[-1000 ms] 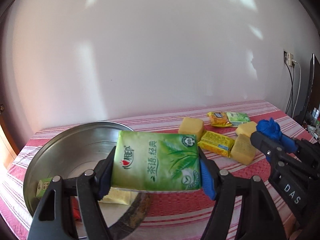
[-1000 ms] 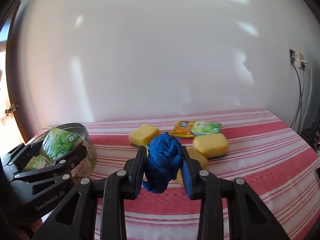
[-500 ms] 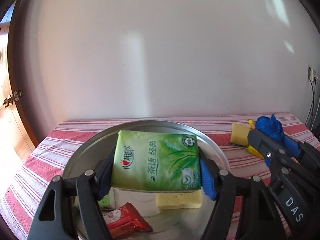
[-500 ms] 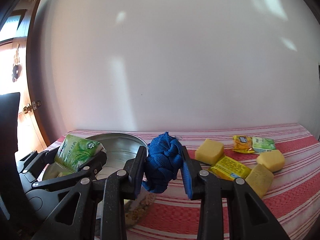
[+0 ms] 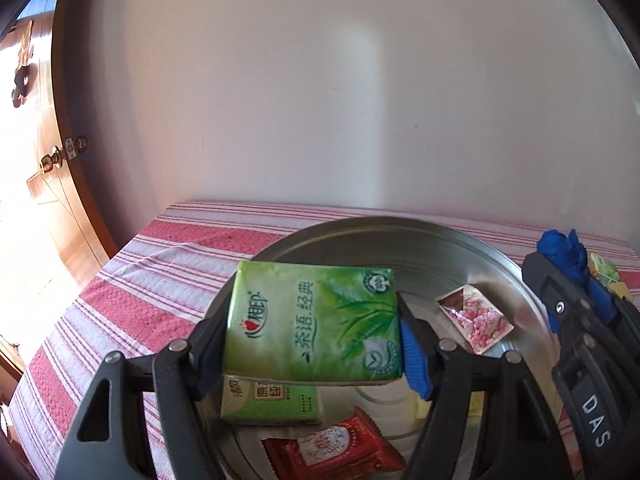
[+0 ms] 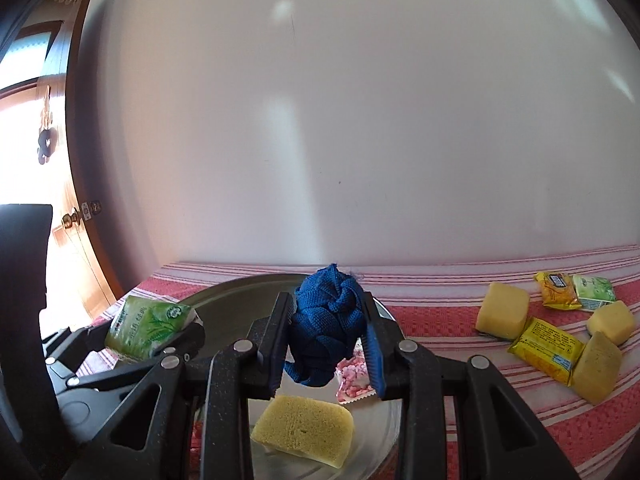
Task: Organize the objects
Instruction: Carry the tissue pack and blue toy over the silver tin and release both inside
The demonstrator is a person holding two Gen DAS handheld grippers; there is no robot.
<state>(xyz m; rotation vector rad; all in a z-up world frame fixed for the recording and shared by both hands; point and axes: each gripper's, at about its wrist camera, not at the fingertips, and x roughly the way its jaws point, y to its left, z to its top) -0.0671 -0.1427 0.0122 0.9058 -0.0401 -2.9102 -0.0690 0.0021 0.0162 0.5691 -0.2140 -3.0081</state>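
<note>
Jaws: left gripper (image 5: 314,354) clamps green 茶语经典 tissue pack (image 5: 312,320); right gripper (image 6: 327,344) "DAS" clamps blue cloth (image 6: 326,328).

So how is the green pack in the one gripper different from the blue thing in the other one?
The green tissue pack is flat, rectangular, shiny and printed with writing; the blue knotted cloth ball is round, woven and plain. The left gripper holds the pack with its jaws wide apart; the right gripper squeezes the ball with its jaws close together. Both hang above the metal basin.
</note>
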